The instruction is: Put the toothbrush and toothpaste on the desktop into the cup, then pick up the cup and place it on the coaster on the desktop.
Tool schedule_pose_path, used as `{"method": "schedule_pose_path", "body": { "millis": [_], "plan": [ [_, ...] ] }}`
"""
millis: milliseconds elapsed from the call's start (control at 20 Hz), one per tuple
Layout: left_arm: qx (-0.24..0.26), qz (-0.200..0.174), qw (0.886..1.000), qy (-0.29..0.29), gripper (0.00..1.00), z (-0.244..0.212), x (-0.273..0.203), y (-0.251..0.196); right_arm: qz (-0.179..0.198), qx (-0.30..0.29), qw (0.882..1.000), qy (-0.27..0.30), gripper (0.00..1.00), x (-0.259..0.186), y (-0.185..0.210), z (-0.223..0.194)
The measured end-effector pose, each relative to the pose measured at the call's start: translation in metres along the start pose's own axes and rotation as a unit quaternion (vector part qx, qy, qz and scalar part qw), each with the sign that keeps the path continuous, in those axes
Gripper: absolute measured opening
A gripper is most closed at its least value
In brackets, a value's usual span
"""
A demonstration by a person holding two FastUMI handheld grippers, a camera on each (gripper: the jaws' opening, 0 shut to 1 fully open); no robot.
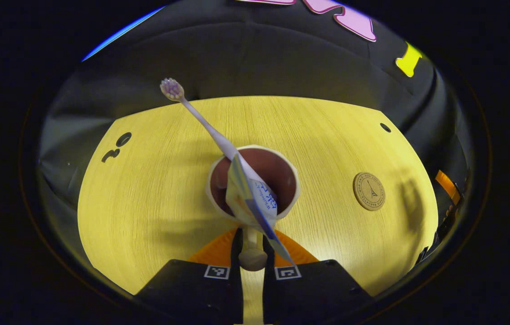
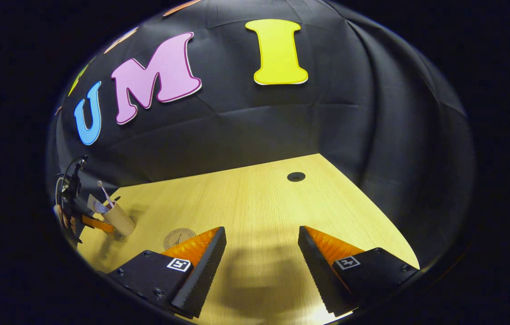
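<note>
Standing in the cup [image 1: 255, 183] are the toothbrush [image 1: 201, 119] and toothpaste [image 1: 255, 201], so that part looks done. The left gripper [image 1: 252, 257] pinches the cup's handle [image 1: 252, 253] to carry it. Off to one side on the desk [image 1: 146, 203] waits the coaster [image 1: 368, 191]. The right gripper [image 2: 261, 253] hangs wide open, holding nothing.

Your cream cup [image 1: 255, 189], dark brown inside, holds the white toothbrush [image 1: 201, 119], bristles up and leaning out, and the toothpaste tube [image 1: 255, 198]. The round coaster [image 1: 368, 191] lies flat nearby.
</note>
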State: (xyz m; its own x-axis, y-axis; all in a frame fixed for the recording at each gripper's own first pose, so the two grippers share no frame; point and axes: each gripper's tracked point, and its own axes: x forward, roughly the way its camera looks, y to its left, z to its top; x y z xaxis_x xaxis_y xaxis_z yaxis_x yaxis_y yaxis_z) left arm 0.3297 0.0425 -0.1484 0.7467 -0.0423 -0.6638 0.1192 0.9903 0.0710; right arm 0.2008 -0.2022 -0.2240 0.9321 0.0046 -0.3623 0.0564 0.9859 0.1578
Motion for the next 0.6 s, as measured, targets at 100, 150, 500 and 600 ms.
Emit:
{"method": "schedule_pose_path", "body": {
  "millis": [100, 150, 500, 600],
  "plan": [
    [-0.003, 0.000, 1.000, -0.003, 0.21, 0.001, 0.000, 0.000, 0.000, -0.006, 1.000, -0.003, 0.99, -0.008, 0.001, 0.006],
    [-0.002, -0.001, 1.000, -0.006, 0.21, 0.001, -0.001, -0.001, 0.001, -0.008, 1.000, -0.006, 0.99, -0.012, 0.001, 0.009],
    [0.036, -0.027, 0.998, -0.040, 0.21, 0.028, -0.028, -0.038, -0.001, -0.004, 1.000, -0.012, 0.99, -0.034, -0.001, 0.016],
    [0.051, -0.040, 0.997, -0.046, 0.21, 0.037, -0.029, -0.057, 0.000, 0.000, 1.000, -0.014, 0.99, -0.039, 0.001, 0.015]
  ]
}}
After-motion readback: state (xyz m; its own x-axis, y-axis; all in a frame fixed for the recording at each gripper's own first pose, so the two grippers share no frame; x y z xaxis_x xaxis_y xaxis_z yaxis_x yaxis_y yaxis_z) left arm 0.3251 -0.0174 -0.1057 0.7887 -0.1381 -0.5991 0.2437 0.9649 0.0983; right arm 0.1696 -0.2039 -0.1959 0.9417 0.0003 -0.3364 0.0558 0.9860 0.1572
